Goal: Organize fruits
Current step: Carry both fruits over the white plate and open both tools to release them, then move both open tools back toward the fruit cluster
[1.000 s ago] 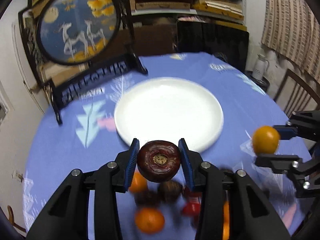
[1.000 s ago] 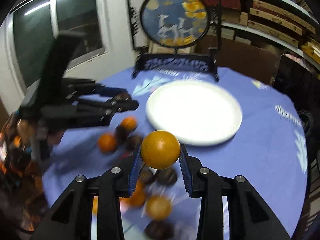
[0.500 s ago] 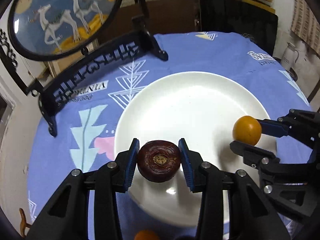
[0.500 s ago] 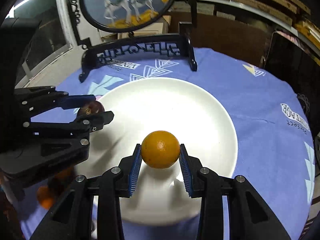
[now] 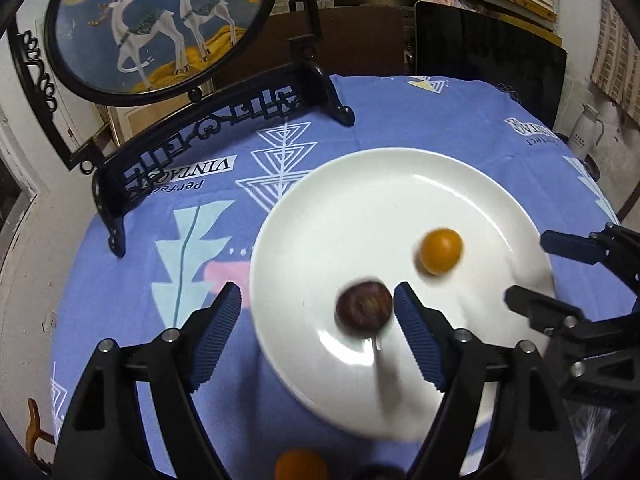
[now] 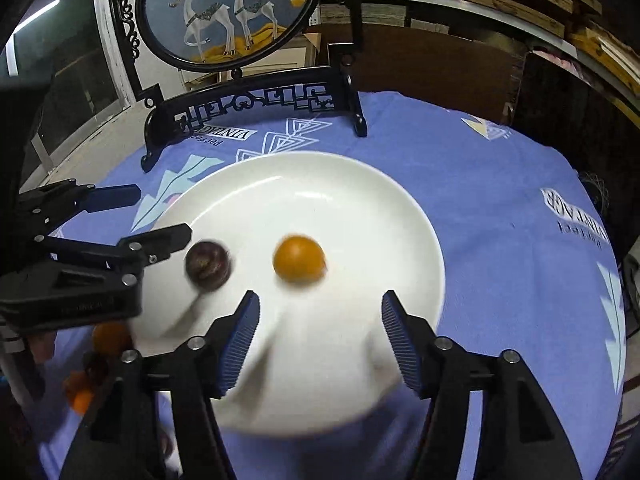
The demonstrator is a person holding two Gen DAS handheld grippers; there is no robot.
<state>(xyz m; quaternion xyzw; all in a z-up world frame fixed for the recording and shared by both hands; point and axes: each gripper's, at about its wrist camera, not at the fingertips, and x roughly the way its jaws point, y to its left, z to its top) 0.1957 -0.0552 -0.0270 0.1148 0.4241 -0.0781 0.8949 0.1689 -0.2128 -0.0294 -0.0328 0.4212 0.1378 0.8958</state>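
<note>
A dark purple round fruit [image 5: 363,311] and an orange [image 5: 440,250] lie on the white plate [image 5: 360,184], both motion-blurred. My left gripper [image 5: 318,304] is open over the plate's near left rim, the purple fruit close to its right finger. In the right wrist view my right gripper [image 6: 320,308] is open just in front of the orange [image 6: 299,264], with the purple fruit [image 6: 207,265] to its left on the plate [image 6: 360,200]. Each gripper shows in the other's view, the right one [image 5: 560,264] and the left one [image 6: 136,216], both open.
A black carved stand with a round deer painting [image 5: 160,20] stands behind the plate on the blue tablecloth [image 5: 120,280]. More oranges and dark fruits [image 6: 96,360] lie on the cloth at the near left; one orange [image 5: 302,466] shows below the left gripper.
Both grippers opened and let go their fruits onto the plate. The purple fruit and the orange now lie loose, still blurred. Both grippers drew back slightly.
</note>
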